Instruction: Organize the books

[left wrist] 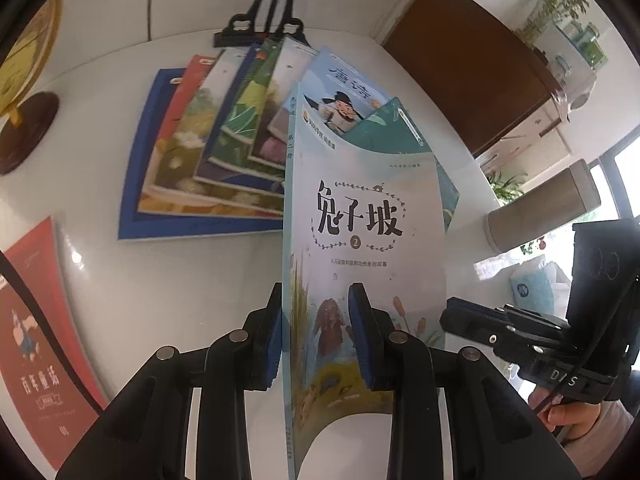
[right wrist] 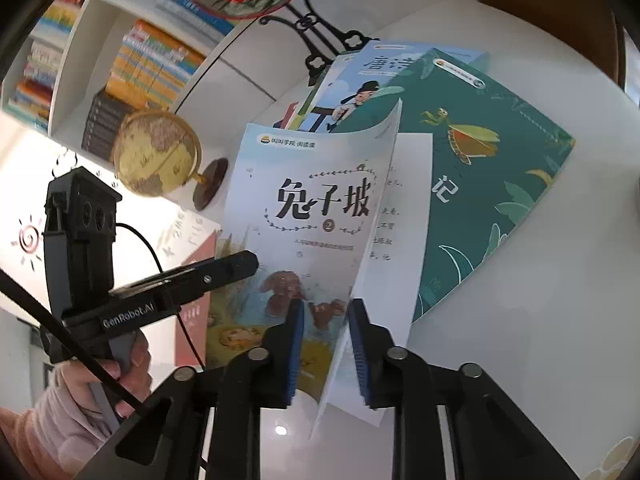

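Bowing pale-blue paperback [left wrist: 360, 216], cover bent

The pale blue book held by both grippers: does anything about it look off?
Yes. The pale blue book bows between the left gripper and right gripper, its front cover peeling away so inner text pages show.

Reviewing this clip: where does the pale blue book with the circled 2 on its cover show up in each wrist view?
Left wrist: the pale blue book stands centre frame, lower edge between the left gripper pads.
Right wrist: the same book sits centre, cover peeling open, between the right gripper pads.
Shared landmark: the globe, far left in the left view; left of the book in the right view.
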`<state>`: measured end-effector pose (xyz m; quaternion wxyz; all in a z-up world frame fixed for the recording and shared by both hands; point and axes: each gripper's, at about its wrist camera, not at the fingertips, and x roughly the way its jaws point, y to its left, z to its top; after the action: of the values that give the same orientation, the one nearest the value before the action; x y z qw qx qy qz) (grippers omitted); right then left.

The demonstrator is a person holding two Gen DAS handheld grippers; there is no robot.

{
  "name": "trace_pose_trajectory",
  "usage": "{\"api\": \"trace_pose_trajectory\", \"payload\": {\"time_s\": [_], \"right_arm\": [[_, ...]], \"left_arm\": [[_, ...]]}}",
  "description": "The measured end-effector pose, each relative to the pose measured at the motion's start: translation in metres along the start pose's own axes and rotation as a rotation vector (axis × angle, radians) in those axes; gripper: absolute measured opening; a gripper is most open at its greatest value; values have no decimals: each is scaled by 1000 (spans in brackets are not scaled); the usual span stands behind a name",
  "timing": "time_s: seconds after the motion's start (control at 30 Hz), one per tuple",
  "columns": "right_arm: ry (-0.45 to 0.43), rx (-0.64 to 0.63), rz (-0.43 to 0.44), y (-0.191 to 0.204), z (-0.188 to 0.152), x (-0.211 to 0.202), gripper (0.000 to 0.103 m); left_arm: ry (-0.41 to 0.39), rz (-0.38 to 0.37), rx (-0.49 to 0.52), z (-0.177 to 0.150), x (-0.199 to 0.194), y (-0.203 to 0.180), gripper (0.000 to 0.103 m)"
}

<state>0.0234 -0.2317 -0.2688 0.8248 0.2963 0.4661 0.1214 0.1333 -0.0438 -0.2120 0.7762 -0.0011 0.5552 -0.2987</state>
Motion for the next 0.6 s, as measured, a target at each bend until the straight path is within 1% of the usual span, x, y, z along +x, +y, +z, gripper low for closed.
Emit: {"api": "trace_pose_trajectory", "payload": {"time_s": [0.1, 0.17, 0.3, 0.4, 0.5, 0.53, 0.6], "right_arm": [[-17, -36, -24, 10, 0, -2, 8], [-27, -59, -24, 16, -1, -5, 7], [-29, -146, -27, 40, 0, -4, 7], [-29, -193, -33, 58, 3, 2, 7], [-18, -206, -33, 66, 4, 8, 7], [-11, -205, -44, 67, 4, 11, 7], [10, -190, -168, 60, 3, 21, 8]], "left_arm": [[-16, -20, -9, -5, -7, 3, 27], [-33, -33, -5, -7, -12, 3, 27], [-55, -28, -2, -11, -21, 6, 27], [-68, -31, -23, -12, -28, 15, 27], [-78, 0, -38, -13, -31, 24, 27], [-72, 25, -49, -14, -29, 29, 27], [-56, 40, -86, -14, -22, 42, 27]]}}
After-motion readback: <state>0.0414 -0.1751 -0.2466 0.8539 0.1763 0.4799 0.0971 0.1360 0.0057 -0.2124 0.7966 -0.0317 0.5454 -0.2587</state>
